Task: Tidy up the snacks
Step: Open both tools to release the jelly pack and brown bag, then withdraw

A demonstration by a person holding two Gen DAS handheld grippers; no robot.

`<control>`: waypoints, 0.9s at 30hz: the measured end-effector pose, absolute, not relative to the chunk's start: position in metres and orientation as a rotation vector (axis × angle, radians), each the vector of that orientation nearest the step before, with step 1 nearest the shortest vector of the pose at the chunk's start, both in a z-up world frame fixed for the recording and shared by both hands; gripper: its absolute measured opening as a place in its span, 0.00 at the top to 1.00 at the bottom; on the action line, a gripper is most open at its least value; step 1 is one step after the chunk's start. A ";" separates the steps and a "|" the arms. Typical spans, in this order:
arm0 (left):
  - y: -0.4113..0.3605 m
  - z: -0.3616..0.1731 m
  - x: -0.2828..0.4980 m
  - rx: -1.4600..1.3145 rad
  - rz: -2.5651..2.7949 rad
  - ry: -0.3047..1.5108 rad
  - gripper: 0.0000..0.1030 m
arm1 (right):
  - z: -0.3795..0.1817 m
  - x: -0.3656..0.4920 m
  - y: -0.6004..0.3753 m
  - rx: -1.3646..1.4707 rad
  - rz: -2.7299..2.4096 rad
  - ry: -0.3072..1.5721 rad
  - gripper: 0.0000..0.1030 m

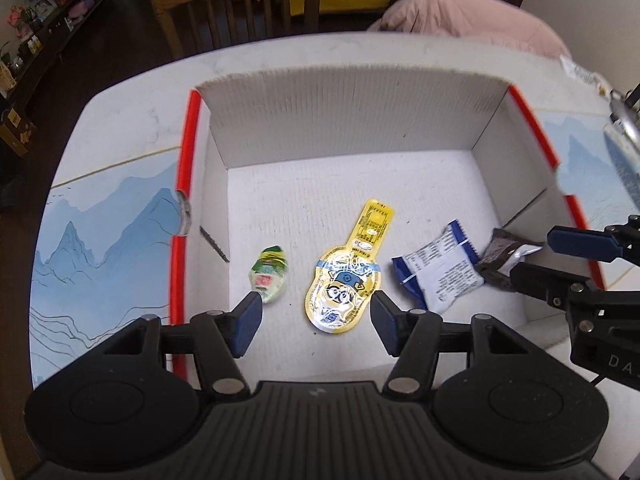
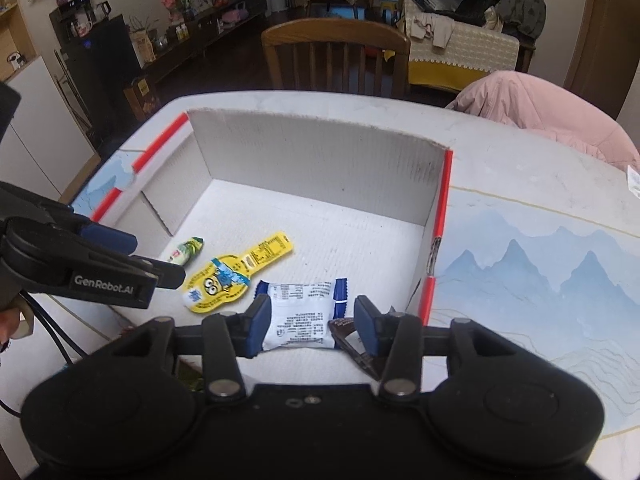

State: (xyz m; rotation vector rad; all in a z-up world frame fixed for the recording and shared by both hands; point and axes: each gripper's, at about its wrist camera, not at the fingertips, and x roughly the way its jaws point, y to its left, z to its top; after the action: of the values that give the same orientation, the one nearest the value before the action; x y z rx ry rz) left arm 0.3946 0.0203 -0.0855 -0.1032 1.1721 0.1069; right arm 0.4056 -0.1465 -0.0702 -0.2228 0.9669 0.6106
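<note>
A white cardboard box [image 1: 352, 120] with red edges holds several snacks: a yellow cartoon pouch [image 1: 344, 276], a green-wrapped candy [image 1: 270, 274], a blue-and-white packet [image 1: 440, 270] and a dark brown packet [image 1: 506, 258]. My left gripper [image 1: 316, 320] is open and empty, hovering over the box's near side above the yellow pouch. My right gripper [image 2: 312, 326] is open over the blue-and-white packet [image 2: 300, 314], with the dark packet [image 2: 348, 330] by its right finger. The yellow pouch [image 2: 228, 276] and the candy [image 2: 186, 250] lie to its left.
The box [image 2: 320, 152] sits on a white table with a blue mountain-print mat [image 2: 540, 264]. A wooden chair [image 2: 336, 56] stands at the far side. A pink coat [image 2: 540, 108] lies at the back right. The left gripper's body [image 2: 80, 268] crosses the right view.
</note>
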 end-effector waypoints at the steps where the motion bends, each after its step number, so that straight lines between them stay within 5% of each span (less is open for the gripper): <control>1: 0.020 -0.081 0.390 -0.106 0.101 1.161 0.43 | -0.067 0.402 -0.148 -0.218 0.610 0.959 0.55; 21: 0.026 -0.007 0.282 -0.112 0.054 0.933 0.38 | -0.004 0.320 -0.167 -0.142 0.652 0.816 0.35; 27: 0.032 -0.006 0.254 -0.148 0.040 0.914 0.35 | -0.001 0.299 -0.170 -0.129 0.659 0.795 0.21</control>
State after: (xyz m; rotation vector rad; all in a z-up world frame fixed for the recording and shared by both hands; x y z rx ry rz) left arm 0.2538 0.0319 -0.0065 -0.1477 0.9143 0.0403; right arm 0.2986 -0.1696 -0.0010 -0.1286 0.7955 0.6592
